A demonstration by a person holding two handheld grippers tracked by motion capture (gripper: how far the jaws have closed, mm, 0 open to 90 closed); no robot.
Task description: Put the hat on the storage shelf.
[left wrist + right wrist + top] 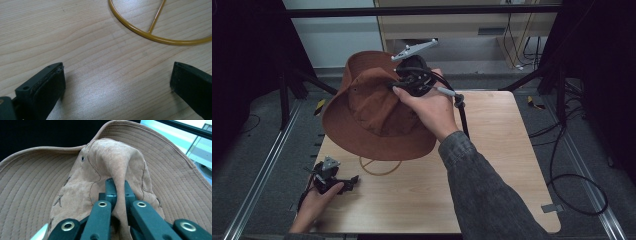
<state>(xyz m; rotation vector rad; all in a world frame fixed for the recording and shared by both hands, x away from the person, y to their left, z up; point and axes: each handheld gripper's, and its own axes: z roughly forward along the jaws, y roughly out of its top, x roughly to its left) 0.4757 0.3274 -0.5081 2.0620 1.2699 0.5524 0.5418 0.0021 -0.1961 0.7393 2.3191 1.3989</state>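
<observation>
- My right gripper has its fingers pinching a fold of the crown of the brown hat. In the right gripper view the fabric fold rises between the two fingers.
- The hat is held tilted, lifted above the far left part of the worktop. Its wide brim faces the left and far side, and its lower edge hangs over the worktop.
- My right hand wraps the gripper body from the near side. The grey three-cornered plate sits on top, and the cable trails down to the right of the hand.
- My left gripper has its fingers spread wide apart with bare wood between them. Nothing is held.
- My left hand keeps that gripper low at the near left corner of the worktop.
- A yellow wire ring with a straight spoke lies flat on the worktop just ahead of the left fingers. In the high view the ring lies partly under the near edge of the hat brim.
</observation>
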